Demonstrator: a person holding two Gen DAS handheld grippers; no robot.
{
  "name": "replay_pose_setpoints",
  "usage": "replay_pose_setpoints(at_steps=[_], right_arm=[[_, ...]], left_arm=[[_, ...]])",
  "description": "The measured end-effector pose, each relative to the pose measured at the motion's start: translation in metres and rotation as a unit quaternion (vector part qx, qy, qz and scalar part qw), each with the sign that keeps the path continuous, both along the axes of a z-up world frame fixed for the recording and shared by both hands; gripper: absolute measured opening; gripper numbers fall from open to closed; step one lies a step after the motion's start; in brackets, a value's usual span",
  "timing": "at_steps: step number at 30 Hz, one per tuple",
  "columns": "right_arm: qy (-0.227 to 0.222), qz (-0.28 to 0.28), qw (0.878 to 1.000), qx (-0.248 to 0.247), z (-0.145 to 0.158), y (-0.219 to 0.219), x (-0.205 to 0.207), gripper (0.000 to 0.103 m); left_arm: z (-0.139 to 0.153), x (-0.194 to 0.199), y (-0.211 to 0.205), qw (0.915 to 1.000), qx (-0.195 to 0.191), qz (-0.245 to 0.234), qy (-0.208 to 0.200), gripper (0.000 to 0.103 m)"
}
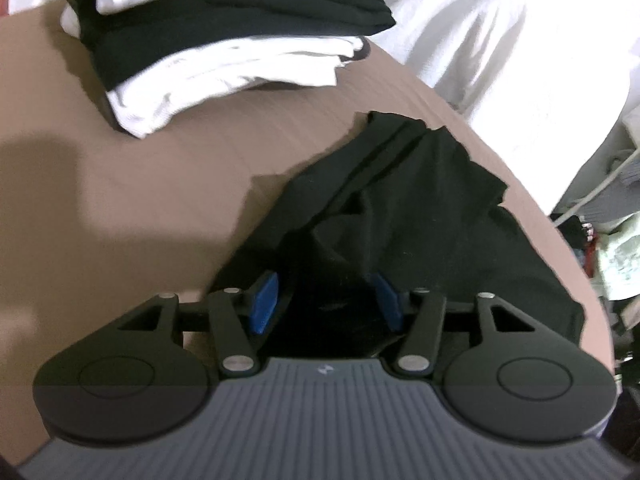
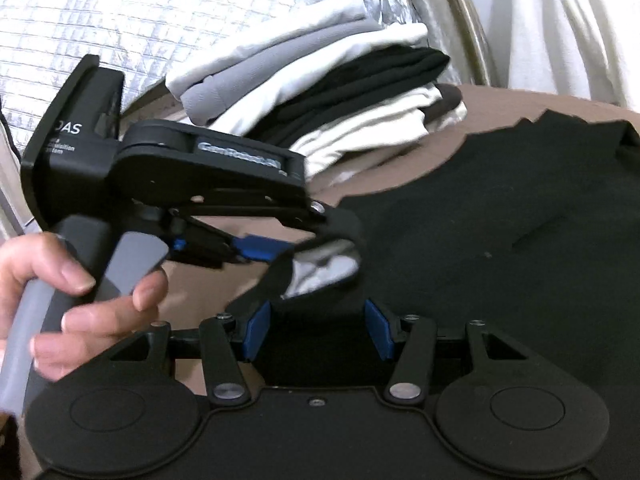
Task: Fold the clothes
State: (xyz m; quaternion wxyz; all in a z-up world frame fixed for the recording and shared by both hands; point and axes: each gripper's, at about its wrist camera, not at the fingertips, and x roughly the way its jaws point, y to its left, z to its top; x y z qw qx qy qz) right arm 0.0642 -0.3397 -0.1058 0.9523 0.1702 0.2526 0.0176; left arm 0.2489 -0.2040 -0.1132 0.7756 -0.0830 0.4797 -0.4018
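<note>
The brown bed surface (image 1: 120, 184) fills the lower left of the left wrist view and carries everything inspected. A black garment (image 2: 500, 240) lies spread over it, taking up the right half of the right wrist view; in the left wrist view it bunches up at the centre. A stack of folded clothes (image 1: 224, 40), white and black layers, sits at the upper left of that view, apart from the garment. A pale draped sheet (image 1: 500, 60) hangs at the upper right. A person's hand (image 2: 80, 296) at the lower left of the right wrist view grips the handle of the left gripper (image 1: 324, 300). Its blue pads stand narrowly apart with dark cloth bunched between them; whether they press on it cannot be told. The right gripper (image 2: 316, 328) has its pads moderately apart astride a fold near the garment's neck opening, where a pale inner lining shows, with no visible pinch. Judged step: taking hold of the garment's near edge to begin a fold. Next move calls for both grips secured on cloth, then lifted together.
</note>
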Motion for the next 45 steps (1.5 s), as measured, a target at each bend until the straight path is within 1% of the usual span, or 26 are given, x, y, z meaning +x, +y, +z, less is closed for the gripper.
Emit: replay_pose_setpoints(at_steps=[1, 2, 5, 8, 9, 10, 11, 12, 13, 14, 15, 16, 18, 21, 26, 28, 30, 32, 35, 37, 38, 39, 40, 41, 44, 45], right_arm=[[-0.001, -0.009, 1.000, -0.010, 0.001, 0.002, 0.004, 0.030], [0.004, -0.019, 1.000, -0.020, 0.002, 0.003, 0.007, 0.005], [-0.020, -0.050, 0.998, -0.039, 0.023, 0.006, -0.005, 0.005], [-0.066, -0.034, 0.993, -0.096, 0.059, 0.020, -0.032, 0.005], [-0.055, -0.013, 0.993, -0.102, 0.062, 0.024, -0.036, 0.005], [-0.043, 0.008, 0.993, -0.108, 0.064, 0.028, -0.041, 0.007], [-0.029, 0.025, 0.993, -0.111, 0.063, 0.031, -0.044, 0.008], [-0.007, 0.027, 0.994, -0.107, 0.053, 0.033, -0.044, 0.010], [0.013, 0.029, 0.994, -0.104, 0.043, 0.034, -0.044, 0.013], [0.027, 0.024, 0.994, -0.104, 0.032, 0.036, -0.046, 0.014], [0.040, 0.021, 0.994, -0.099, 0.023, 0.036, -0.047, 0.016], [0.044, 0.019, 0.996, -0.078, 0.018, 0.032, -0.050, 0.018], [0.031, 0.017, 0.999, -0.016, 0.016, 0.018, -0.058, 0.035], [0.010, 0.010, 0.999, 0.051, 0.019, -0.010, -0.070, 0.052], [0.005, -0.064, 0.995, 0.072, 0.028, -0.060, -0.065, 0.058], [0.007, -0.092, 0.993, 0.080, 0.031, -0.089, -0.055, 0.058], [0.027, -0.117, 0.989, 0.091, 0.032, -0.128, -0.033, 0.058], [0.045, -0.132, 0.984, 0.111, 0.032, -0.166, -0.013, 0.058], [0.075, -0.152, 0.976, 0.139, 0.027, -0.217, 0.016, 0.059], [0.076, -0.151, 0.974, 0.150, 0.021, -0.241, 0.031, 0.062], [0.075, -0.148, 0.973, 0.158, 0.017, -0.252, 0.039, 0.065], [0.076, -0.144, 0.973, 0.165, 0.013, -0.263, 0.048, 0.068], [0.081, -0.136, 0.973, 0.170, 0.008, -0.272, 0.058, 0.068], [0.084, -0.134, 0.974, 0.164, 0.006, -0.279, 0.066, 0.067], [0.065, -0.150, 0.984, 0.077, 0.016, -0.292, 0.086, 0.004], [0.052, -0.164, 0.984, 0.054, 0.023, -0.298, 0.090, 0.004]], left_arm=[[-0.003, 0.002, 0.000, 0.9999, -0.006, -0.001, 0.013, 0.012], [-0.006, 0.004, -0.001, 0.9996, -0.011, -0.003, 0.026, 0.006], [-0.001, 0.008, 0.015, 0.9931, -0.081, 0.002, 0.085, 0.006], [0.006, 0.012, 0.037, 0.9768, -0.139, 0.003, 0.162, 0.008], [0.005, 0.013, 0.045, 0.9731, -0.140, 0.010, 0.183, 0.009], [0.003, 0.012, 0.054, 0.9744, -0.125, 0.027, 0.185, 0.010], [0.001, 0.010, 0.059, 0.9806, -0.087, 0.049, 0.169, 0.014], [-0.003, 0.009, 0.057, 0.9881, -0.023, 0.059, 0.140, 0.023], [-0.006, 0.009, 0.054, 0.9907, 0.044, 0.068, 0.109, 0.026], [-0.009, 0.008, 0.050, 0.9903, 0.086, 0.070, 0.084, 0.026], [-0.012, 0.007, 0.049, 0.9904, 0.093, 0.067, 0.077, 0.026], [-0.012, 0.007, 0.050, 0.9907, 0.078, 0.066, 0.089, 0.026], [-0.006, 0.007, 0.052, 0.9922, 0.029, 0.058, 0.106, 0.031], [0.009, 0.000, 0.047, 0.9975, 0.003, 0.043, 0.056, 0.050], [0.012, -0.019, 0.023, 0.9991, 0.027, -0.027, 0.020, 0.056], [0.007, -0.026, 0.008, 0.9970, 0.057, -0.051, 0.005, 0.060], [0.000, -0.030, -0.004, 0.9941, 0.092, -0.054, -0.015, 0.060], [-0.006, -0.026, -0.009, 0.9947, 0.094, -0.039, -0.016, 0.060], [-0.007, -0.020, -0.010, 0.9956, 0.084, -0.040, -0.008, 0.056], [-0.011, -0.019, -0.007, 0.9955, 0.081, -0.049, -0.006, 0.043], [-0.013, -0.019, -0.006, 0.9952, 0.082, -0.054, -0.005, 0.029], [-0.015, -0.018, -0.005, 0.9950, 0.085, -0.052, -0.005, 0.021], [-0.016, -0.015, -0.003, 0.9958, 0.078, -0.048, 0.001, 0.018], [-0.017, -0.011, 0.002, 0.9970, 0.063, -0.041, 0.018, 0.010], [-0.016, -0.005, 0.015, 0.9979, 0.032, -0.024, 0.051, 0.007], [-0.016, -0.004, 0.019, 0.9979, 0.024, -0.019, 0.057, 0.006]])
